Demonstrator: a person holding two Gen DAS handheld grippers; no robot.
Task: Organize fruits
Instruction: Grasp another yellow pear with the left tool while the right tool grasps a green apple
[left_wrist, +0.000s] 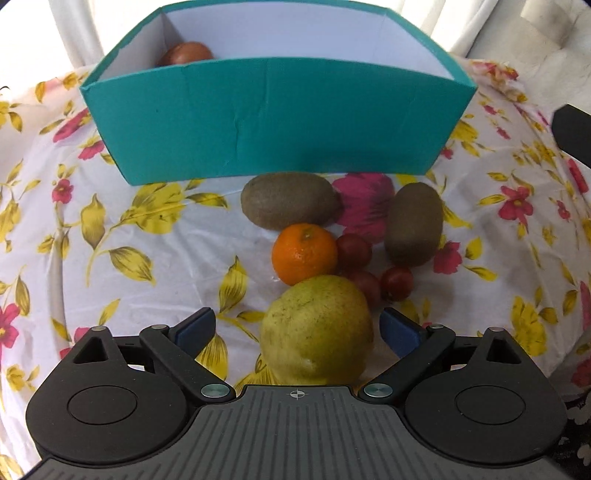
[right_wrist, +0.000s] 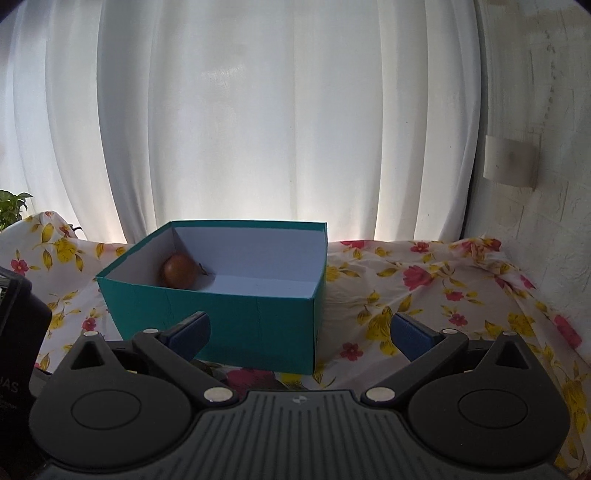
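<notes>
My left gripper (left_wrist: 297, 325) is open, its blue pads either side of a yellow-green pear (left_wrist: 317, 328) without touching it. Beyond the pear lie an orange mandarin (left_wrist: 304, 253), two brown kiwis (left_wrist: 290, 200) (left_wrist: 414, 224) and three small red fruits (left_wrist: 353, 250). A teal box (left_wrist: 273, 118) stands behind them with one reddish-brown round fruit (left_wrist: 186, 53) in its back left corner. My right gripper (right_wrist: 299, 330) is open and empty, facing the teal box (right_wrist: 236, 317); the round fruit (right_wrist: 180, 270) shows inside.
A floral cloth (left_wrist: 110, 221) covers the table. White curtains (right_wrist: 258, 110) hang behind the box. A dark object (right_wrist: 18, 332) stands at the left of the right wrist view. A wall (right_wrist: 535, 147) rises on the right.
</notes>
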